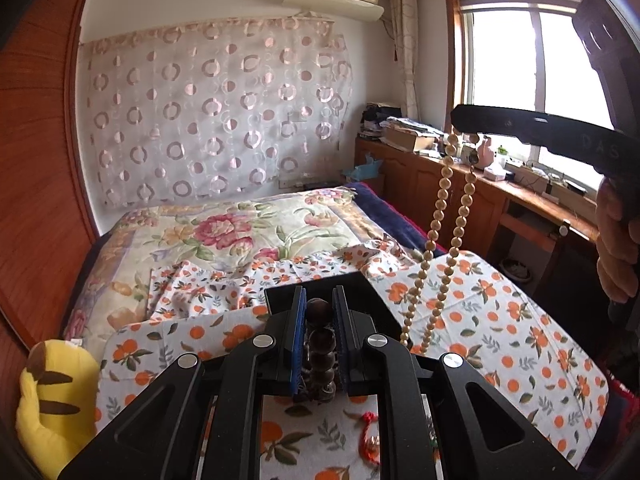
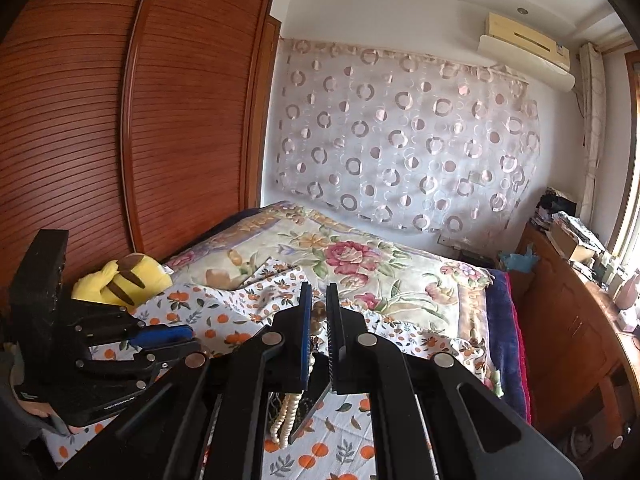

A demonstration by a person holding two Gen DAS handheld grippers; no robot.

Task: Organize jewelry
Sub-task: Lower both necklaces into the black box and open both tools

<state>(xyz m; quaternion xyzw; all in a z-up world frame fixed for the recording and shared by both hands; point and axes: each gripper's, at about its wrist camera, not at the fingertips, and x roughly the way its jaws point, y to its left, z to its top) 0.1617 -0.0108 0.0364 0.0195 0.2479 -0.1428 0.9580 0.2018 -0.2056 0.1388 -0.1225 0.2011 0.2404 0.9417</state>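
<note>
The left gripper [image 1: 318, 312] clenches a string of dark round wooden beads [image 1: 320, 344], lifted above the black jewelry box [image 1: 280, 298]. The right gripper [image 1: 460, 126] pinches a long cream bead necklace [image 1: 438, 208], letting it dangle untangled beside that box.

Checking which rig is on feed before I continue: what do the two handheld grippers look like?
Both are matte black, with angular linkage arms joined by round silver pivot caps. The left gripper has flat finger plates lined with ribbed blue pads. The right gripper is built the same, with one blue pad showing; from the left camera its long black side carries faint embossed lettering. No cables or sleeves are visible; a bare hand grips its handle.
</note>
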